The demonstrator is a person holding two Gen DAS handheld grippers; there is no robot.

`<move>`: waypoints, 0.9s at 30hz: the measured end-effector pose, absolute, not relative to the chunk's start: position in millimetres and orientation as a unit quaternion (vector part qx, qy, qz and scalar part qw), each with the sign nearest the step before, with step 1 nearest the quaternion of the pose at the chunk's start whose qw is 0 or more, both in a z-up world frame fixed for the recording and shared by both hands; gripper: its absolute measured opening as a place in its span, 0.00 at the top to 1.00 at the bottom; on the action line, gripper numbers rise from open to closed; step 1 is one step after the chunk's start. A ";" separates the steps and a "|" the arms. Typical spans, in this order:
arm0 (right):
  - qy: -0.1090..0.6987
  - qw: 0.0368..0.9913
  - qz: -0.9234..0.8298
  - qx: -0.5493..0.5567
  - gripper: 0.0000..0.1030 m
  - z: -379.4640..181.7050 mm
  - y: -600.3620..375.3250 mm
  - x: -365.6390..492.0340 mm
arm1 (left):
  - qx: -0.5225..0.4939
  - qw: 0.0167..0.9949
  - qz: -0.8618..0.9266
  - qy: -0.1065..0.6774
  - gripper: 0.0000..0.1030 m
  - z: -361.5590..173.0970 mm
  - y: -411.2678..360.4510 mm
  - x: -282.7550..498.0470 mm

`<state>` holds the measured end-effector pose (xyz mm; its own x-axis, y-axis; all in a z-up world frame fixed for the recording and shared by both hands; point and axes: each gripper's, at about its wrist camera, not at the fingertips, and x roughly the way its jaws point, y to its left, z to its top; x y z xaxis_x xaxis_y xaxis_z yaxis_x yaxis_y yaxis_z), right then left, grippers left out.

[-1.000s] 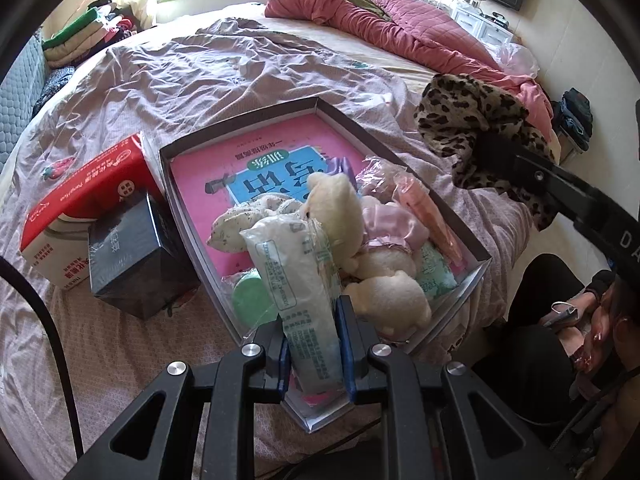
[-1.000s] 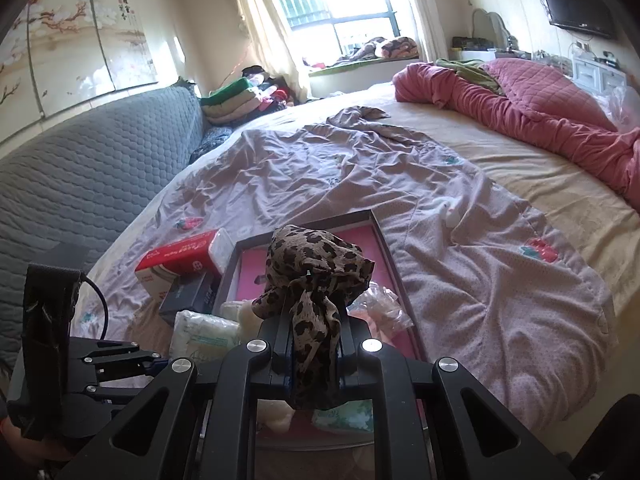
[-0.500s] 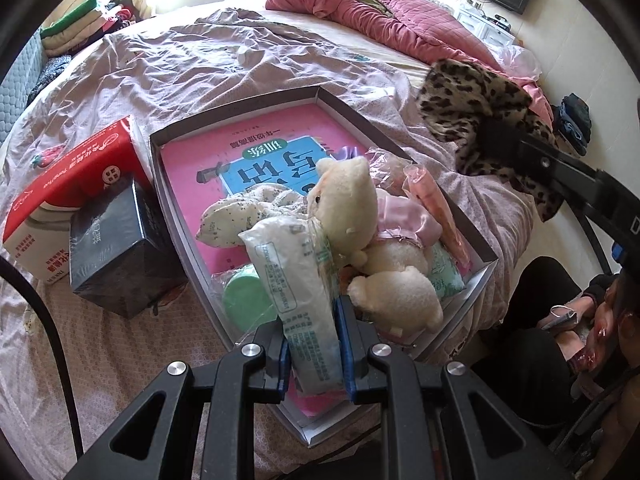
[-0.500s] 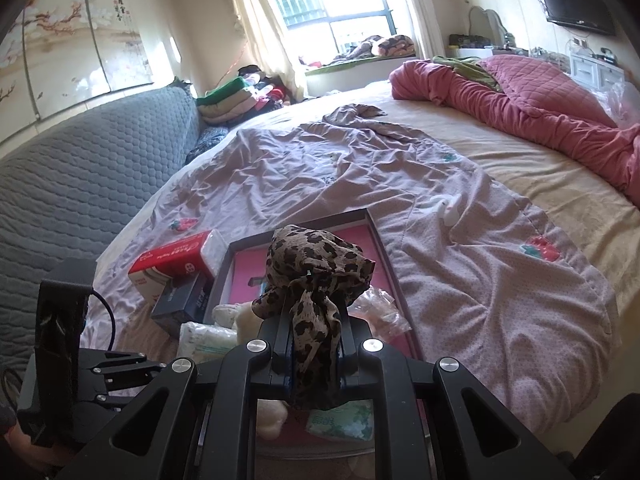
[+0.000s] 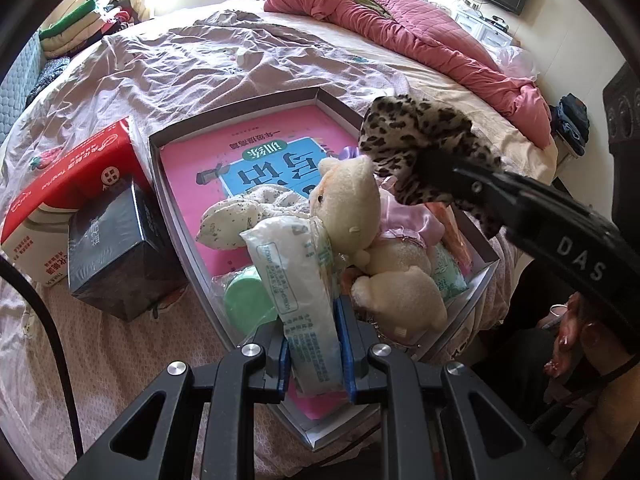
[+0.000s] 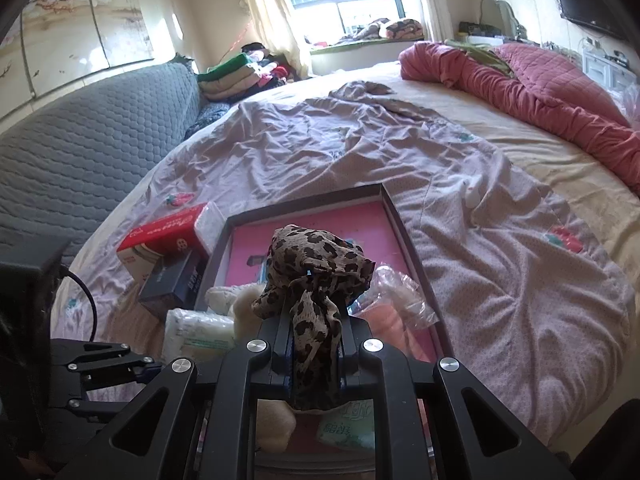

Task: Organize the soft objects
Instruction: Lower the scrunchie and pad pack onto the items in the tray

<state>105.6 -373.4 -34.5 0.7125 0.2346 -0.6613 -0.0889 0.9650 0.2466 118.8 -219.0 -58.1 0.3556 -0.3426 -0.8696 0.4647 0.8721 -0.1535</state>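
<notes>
My left gripper (image 5: 313, 322) is shut on a white plastic-wrapped soft pack (image 5: 294, 276), held over the near end of a grey box (image 5: 157, 184) on the bed. In the box lie a pink book (image 5: 224, 160), a cream plush bear (image 5: 352, 216) in a pink dress, a speckled soft toy (image 5: 236, 220) and a green piece (image 5: 248, 300). My right gripper (image 6: 316, 332) is shut on a leopard-print cloth (image 6: 316, 268) and holds it above the box's (image 6: 308, 202) right side. In the left wrist view that cloth (image 5: 416, 140) hangs just right of the bear's head.
Left of the box stand a red tissue carton (image 5: 72, 176) and a black box (image 5: 116, 248). A lilac sheet (image 6: 400, 148) covers the bed, with a rolled pink quilt (image 6: 520, 96) far right. A grey quilted sofa (image 6: 80, 152) runs along the left. A person's hand (image 5: 568, 340) shows lower right.
My right gripper has come down and leftward with the leopard cloth, now close over the bear and box. The left gripper and its pack have barely moved.
</notes>
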 end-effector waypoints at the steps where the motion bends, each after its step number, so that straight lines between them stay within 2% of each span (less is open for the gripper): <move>1: 0.370 0.920 0.087 0.099 0.84 -36.0 -373.3 106.1 | 0.059 0.821 -0.245 0.512 0.80 -58.1 -219.0 119.0; 27: 0.389 0.911 0.093 0.104 0.81 -64.8 -364.0 116.7 | 0.049 0.823 -0.251 0.507 0.80 -60.0 -213.9 120.0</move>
